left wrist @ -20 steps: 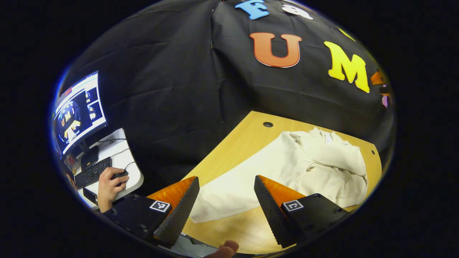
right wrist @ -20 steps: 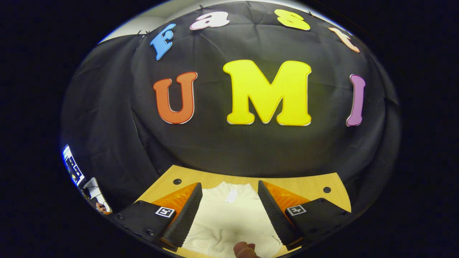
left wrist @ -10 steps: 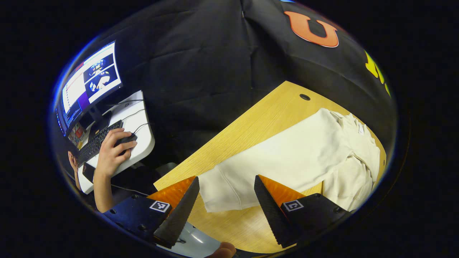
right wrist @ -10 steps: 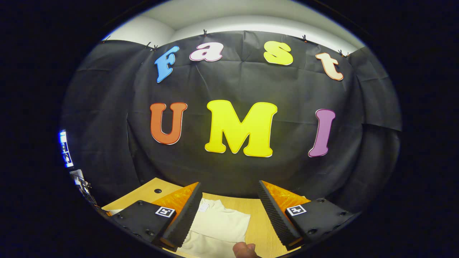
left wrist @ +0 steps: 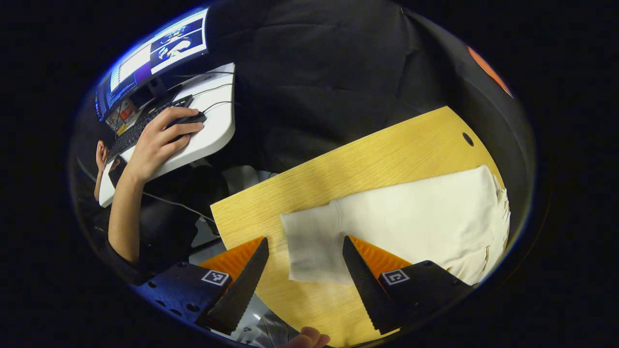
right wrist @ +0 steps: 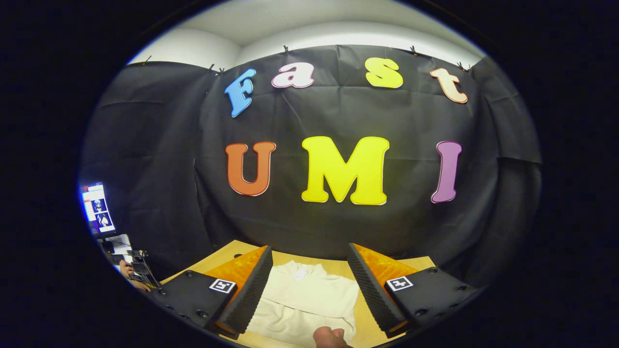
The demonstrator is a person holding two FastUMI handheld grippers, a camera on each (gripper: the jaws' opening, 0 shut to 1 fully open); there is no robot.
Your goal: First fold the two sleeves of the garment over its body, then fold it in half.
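A cream long-sleeved garment (left wrist: pixel 425 217) lies on the wooden table (left wrist: pixel 348 159). In the left gripper view its left sleeve stretches out flat toward me, and the ribbed cuff (left wrist: pixel 312 249) lies just ahead of my left gripper (left wrist: pixel 304 285), between the lines of the two fingers. That gripper is open and holds nothing. In the right gripper view the garment's body and collar with a white tag (right wrist: pixel 304 295) lie below my right gripper (right wrist: pixel 309 295), which hangs open above the cloth. A fold of cloth lies across the body.
Beyond the table's left edge stands a white desk (left wrist: pixel 213 130) with a monitor (left wrist: pixel 154 53) and keyboard; a person's hand (left wrist: pixel 159 140) rests on a mouse there. Small round holes (left wrist: pixel 467 139) mark the table's far corners. The black cloth wall closes the far side.
The left gripper has swung left and tilted down, so the outstretched sleeve's cuff now lies right before its fingers. The right gripper has lifted and looks more toward the wall. Both stayed open.
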